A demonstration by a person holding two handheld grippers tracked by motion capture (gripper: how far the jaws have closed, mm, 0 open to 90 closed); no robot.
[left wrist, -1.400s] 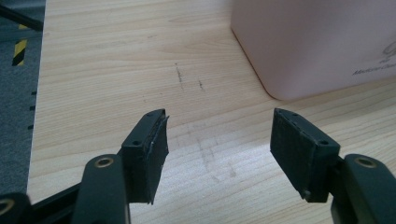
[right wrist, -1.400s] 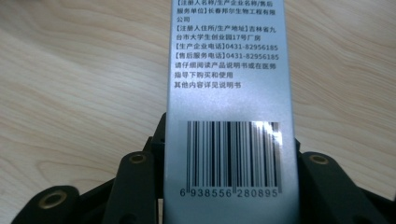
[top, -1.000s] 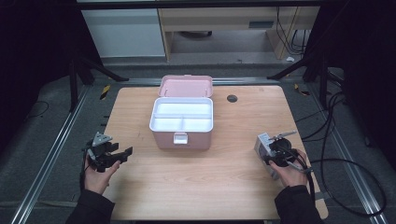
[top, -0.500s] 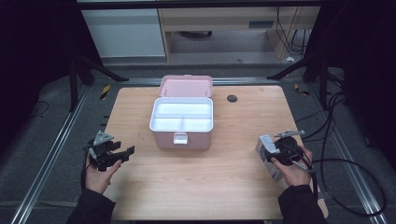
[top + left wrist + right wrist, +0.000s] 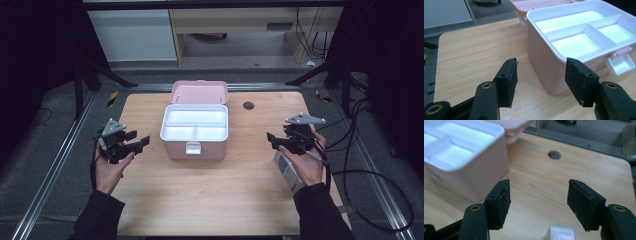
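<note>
- The left gripper (image 5: 141,143) is hovering over the left part of the wooden table (image 5: 210,200), with its jaws pointing toward the pink box (image 5: 194,146).
- Its jaws are standing wide apart with nothing between them, though they have just been closing a little; in the left gripper view the left gripper (image 5: 540,75) is framing bare tabletop and the near corner of the box.
- The right gripper (image 5: 271,139) is hanging over the right part of the table, with its jaws pointing left toward the box.
- Its jaws have just been opening and are gaping wide, gripping nothing; in the right gripper view the right gripper (image 5: 539,200) is showing only wood between its pads.
- A small white carton (image 5: 286,167) is lying on the table just under the right hand (image 5: 306,162), apart from the jaws; its top is peeking in at the bottom edge of the right gripper view.
- The pink box is sitting in the middle of the table with its lid (image 5: 199,92) lying open behind it, and its white divided tray (image 5: 194,125) is looking bare.
- A round hole (image 5: 248,105) is showing in the tabletop to the right of the lid.
</note>
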